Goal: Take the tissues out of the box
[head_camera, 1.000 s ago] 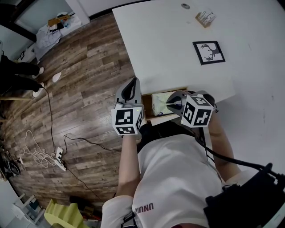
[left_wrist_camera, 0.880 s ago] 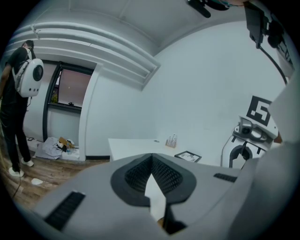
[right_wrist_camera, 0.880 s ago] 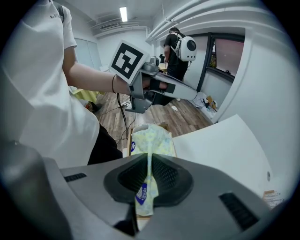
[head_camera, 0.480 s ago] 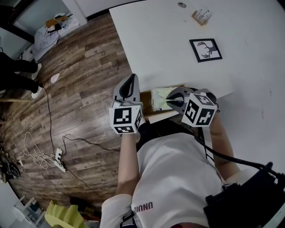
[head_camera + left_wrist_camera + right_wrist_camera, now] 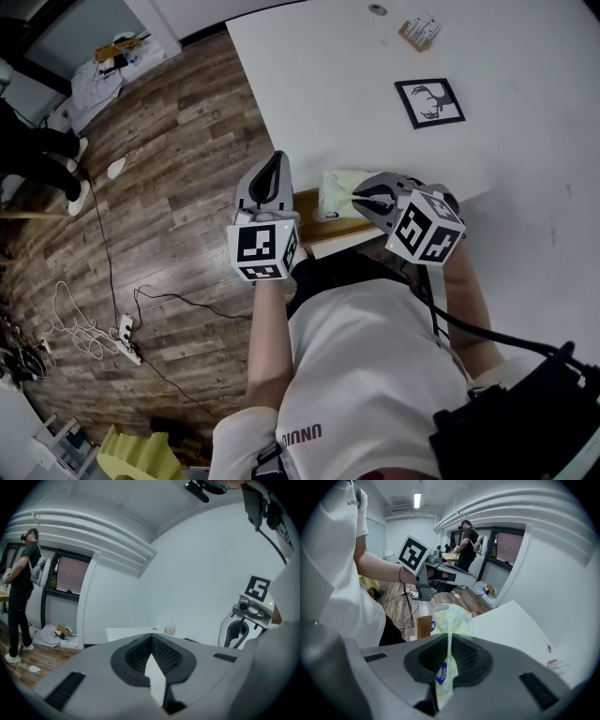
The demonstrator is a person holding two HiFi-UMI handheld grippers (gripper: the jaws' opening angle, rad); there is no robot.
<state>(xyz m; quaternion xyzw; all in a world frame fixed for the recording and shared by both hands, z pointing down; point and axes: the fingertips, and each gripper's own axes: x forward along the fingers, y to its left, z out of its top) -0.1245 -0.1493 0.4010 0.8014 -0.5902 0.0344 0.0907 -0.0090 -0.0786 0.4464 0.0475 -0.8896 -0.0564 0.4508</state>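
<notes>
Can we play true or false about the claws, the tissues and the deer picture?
1. The right claw is shut on a tissue pack. True.
2. The deer picture lies on the floor. False: it lies flat on the white table.
3. The floor is made of wooden planks. True.
4. The tissue pack is bright red. False: it is pale yellow-green with a blue mark.
</notes>
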